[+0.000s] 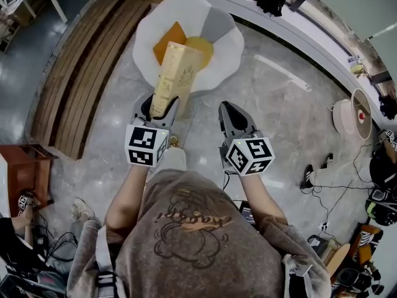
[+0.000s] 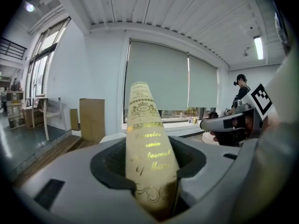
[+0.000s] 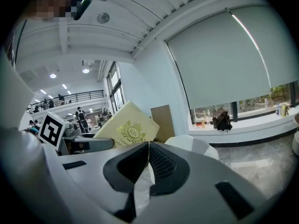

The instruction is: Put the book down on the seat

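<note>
Grey marble floor (image 1: pixel 273 104), open hall. Left gripper (image 1: pixel 160 107) jaws clamped on lower end of book (image 1: pixel 175 73), which stands upright. Right gripper (image 1: pixel 231 115) jaws together, empty. White seat (image 1: pixel 232 42) farther ahead. Risk: tall book levers in narrow grip and slips out before reaching seat.

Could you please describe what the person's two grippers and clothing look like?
Both the left gripper and the right gripper have light grey shells with black ribbed pads inside the jaws. Each carries a white cube printed with black square markers. The person wears a grey-brown T-shirt with a printed drawing; no sleeves cover the forearms.
</note>
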### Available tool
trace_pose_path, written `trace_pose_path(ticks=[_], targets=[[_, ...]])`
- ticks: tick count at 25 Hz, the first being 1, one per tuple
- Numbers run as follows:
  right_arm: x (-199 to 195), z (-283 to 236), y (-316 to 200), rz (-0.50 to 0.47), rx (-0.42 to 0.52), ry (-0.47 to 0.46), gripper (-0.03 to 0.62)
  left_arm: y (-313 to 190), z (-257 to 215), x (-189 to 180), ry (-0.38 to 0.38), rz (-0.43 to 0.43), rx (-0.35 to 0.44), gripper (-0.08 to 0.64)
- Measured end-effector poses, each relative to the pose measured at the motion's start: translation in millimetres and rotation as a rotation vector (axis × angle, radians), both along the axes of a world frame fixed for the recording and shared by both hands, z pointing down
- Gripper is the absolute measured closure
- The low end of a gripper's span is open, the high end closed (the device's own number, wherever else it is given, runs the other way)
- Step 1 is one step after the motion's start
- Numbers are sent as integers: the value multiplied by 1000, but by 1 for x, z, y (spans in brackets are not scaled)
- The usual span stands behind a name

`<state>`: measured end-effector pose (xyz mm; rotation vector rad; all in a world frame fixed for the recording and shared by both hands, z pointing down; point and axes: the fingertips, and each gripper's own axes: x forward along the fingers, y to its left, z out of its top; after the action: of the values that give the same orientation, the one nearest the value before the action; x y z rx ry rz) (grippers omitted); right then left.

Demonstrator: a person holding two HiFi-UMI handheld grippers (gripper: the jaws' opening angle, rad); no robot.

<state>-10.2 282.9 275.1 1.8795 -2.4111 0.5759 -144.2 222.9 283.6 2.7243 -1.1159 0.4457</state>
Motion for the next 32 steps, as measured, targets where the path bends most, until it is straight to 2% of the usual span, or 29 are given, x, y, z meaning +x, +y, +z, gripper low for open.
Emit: trace_pose_path(ticks=[12, 19, 25, 32], targets=[[-10, 11, -90, 20, -26, -13, 572, -89, 8, 4, -15, 58, -16, 341], [-14, 8, -135, 65, -12, -36, 572, -135, 6, -5, -25, 85, -8, 341], [-10, 2, -154, 93, -12, -46, 571, -159, 6, -1, -16, 100, -16, 341], [10, -4, -175, 134, -5, -77, 571, -178, 12, 23, -14, 138, -32, 341]])
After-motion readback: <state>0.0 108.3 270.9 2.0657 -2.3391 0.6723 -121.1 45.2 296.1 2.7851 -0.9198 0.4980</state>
